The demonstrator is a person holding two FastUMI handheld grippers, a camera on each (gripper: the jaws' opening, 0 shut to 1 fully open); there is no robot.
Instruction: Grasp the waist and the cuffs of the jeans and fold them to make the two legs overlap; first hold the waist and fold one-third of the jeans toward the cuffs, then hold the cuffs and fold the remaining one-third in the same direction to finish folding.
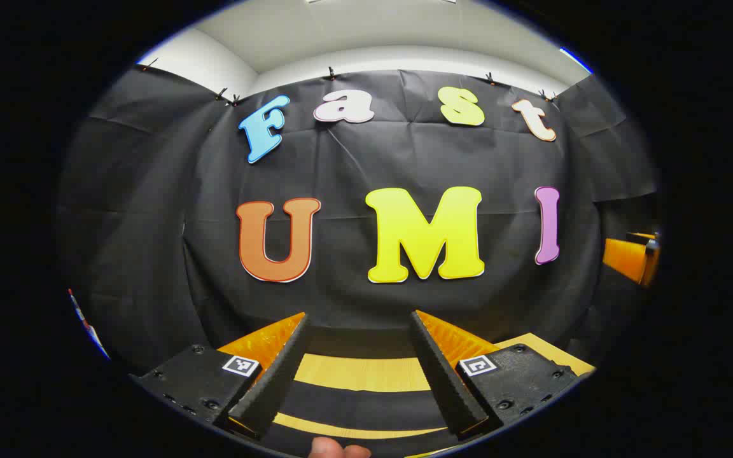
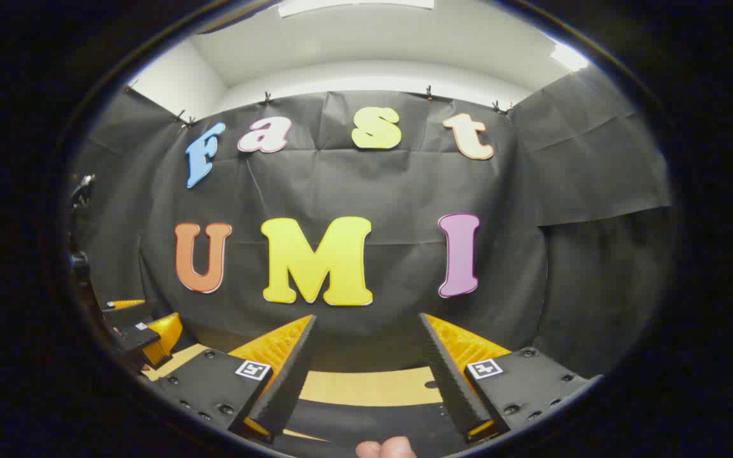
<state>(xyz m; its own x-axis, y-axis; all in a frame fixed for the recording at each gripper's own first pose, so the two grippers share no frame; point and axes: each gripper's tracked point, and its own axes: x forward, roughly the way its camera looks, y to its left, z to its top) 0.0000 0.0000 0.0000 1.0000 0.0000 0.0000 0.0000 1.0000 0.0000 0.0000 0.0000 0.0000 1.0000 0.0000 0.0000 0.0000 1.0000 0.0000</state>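
Your left tongs are spread wide, holding nothing, above the bench. Your right tongs gape too, empty.

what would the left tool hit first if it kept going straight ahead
Probably the black cloth wall it faces. The left tool is open, with nothing between its fingers; the wall's distance is unclear.

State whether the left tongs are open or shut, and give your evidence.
Open: in the left gripper view the left tongs have both fingers spread wide, with nothing held between them.
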